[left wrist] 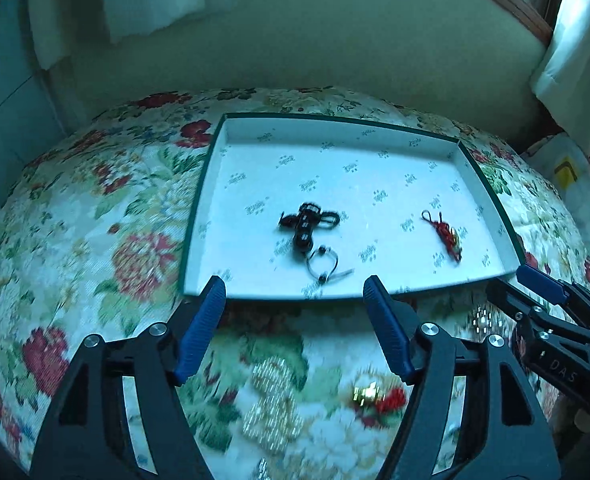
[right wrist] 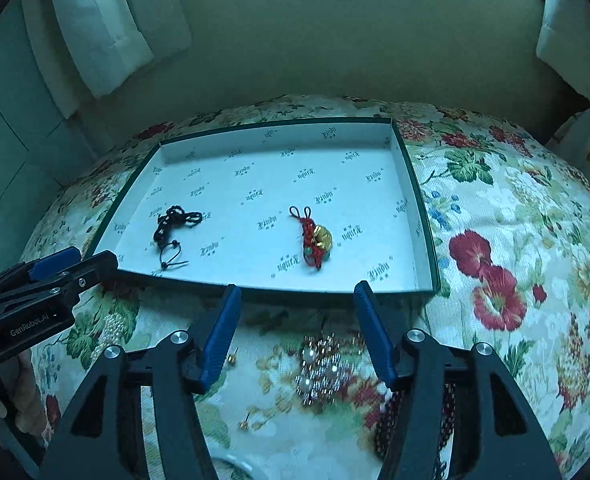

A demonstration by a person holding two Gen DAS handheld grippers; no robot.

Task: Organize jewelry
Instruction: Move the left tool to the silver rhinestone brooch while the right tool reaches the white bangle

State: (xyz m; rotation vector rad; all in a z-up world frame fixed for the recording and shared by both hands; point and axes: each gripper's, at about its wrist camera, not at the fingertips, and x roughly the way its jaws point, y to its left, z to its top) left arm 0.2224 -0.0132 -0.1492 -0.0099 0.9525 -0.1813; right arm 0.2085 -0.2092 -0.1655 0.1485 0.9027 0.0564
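Inside box (right wrist: 425, 236): black bracelet (right wrist: 175, 222), red charm (right wrist: 315, 240) placed. Bed (right wrist: 515, 208) still has silver piece (right wrist: 321, 372), earrings (right wrist: 247, 424), red-gold bit (left wrist: 379, 400). Left gripper (left wrist: 295, 292), right gripper (right wrist: 297, 296) released, empty.

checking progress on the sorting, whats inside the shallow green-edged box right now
Inside the shallow green-edged cardboard box lie two pieces, apart: a black beaded cord bracelet and a red knotted cord charm with a gold bead. Nothing covers its printed white floor.
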